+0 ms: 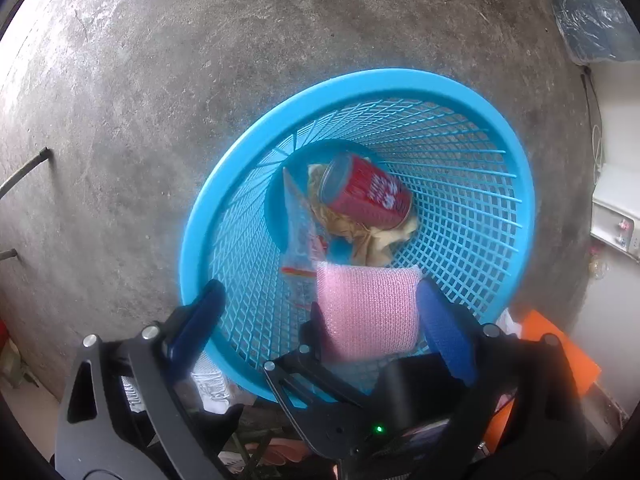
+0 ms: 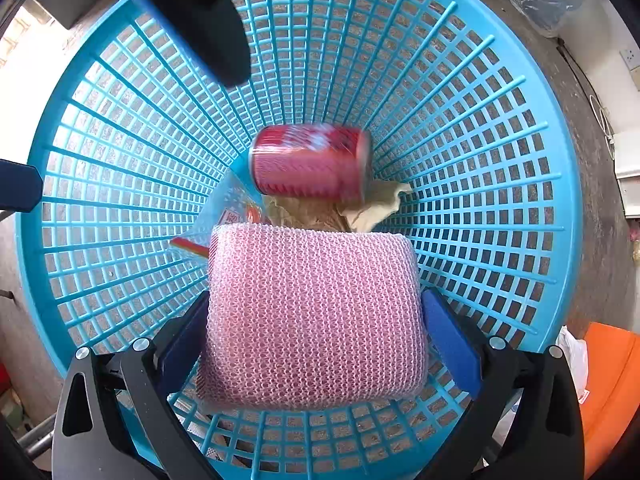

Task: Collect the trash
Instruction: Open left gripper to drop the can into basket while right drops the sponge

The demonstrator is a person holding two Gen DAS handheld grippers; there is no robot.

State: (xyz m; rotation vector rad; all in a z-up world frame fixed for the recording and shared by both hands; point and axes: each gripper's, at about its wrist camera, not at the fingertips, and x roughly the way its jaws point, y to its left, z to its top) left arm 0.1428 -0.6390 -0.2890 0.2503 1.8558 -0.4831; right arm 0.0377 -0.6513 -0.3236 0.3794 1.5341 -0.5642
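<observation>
My right gripper (image 2: 316,344) holds a pink mesh sponge (image 2: 312,316) over the blue basket (image 2: 520,184)

The sponge sits clamped between both pads, its long axis pointing forward — down toward the basket floor; there a red can (image 2: 310,160) lies on its side across crumpled paper (image 2: 376,208), beside a clear wrapper (image 1: 298,232). My left gripper (image 1: 320,316) hangs wide open and empty — its fingers straddling the basket's near rim

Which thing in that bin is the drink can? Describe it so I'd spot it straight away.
Find the blue mesh basket on the concrete floor and look at its bottom. The red can lies on its side on crumpled beige paper. It is the only rigid, round metal item among the trash.
</observation>
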